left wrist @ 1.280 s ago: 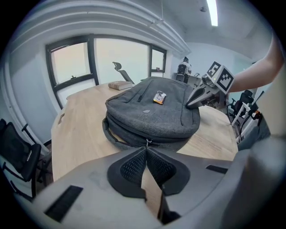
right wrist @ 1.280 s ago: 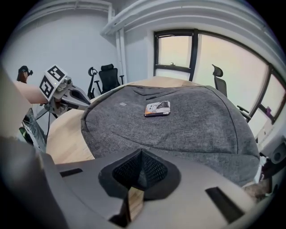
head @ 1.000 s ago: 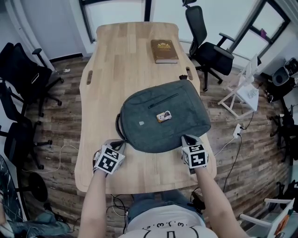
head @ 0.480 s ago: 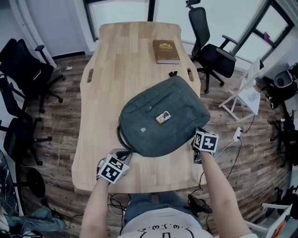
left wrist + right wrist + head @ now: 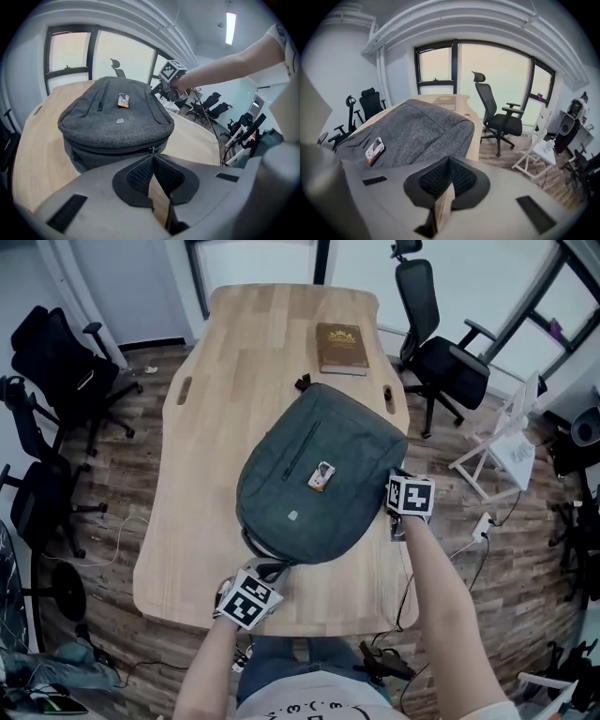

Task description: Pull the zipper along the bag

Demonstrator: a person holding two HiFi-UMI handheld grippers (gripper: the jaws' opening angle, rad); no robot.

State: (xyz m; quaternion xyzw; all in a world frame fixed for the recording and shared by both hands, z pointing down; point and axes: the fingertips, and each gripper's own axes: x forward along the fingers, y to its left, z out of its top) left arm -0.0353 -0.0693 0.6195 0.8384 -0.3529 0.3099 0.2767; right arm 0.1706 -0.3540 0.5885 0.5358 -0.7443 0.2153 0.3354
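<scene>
Grey bag (image 5: 319, 474) lies flat mid-table (image 5: 234, 352), turned on a slant, with a book (image 5: 340, 348) beyond it. Left gripper (image 5: 152, 155) is at the bag's near end, jaws pinched together right on the zip pull (image 5: 151, 149). Right gripper (image 5: 449, 159) sits against the bag's right side, jaws fully closed. Whether they've caught any fabric, I can't tell.

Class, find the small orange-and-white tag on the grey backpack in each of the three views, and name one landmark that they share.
Head view: the tag lies near the picture's middle, on the backpack.
Left gripper view: the tag sits above and left of centre, on the backpack's top face.
Right gripper view: the tag is at the left, below mid-height.
Shared landmark: the backpack itself.
</scene>
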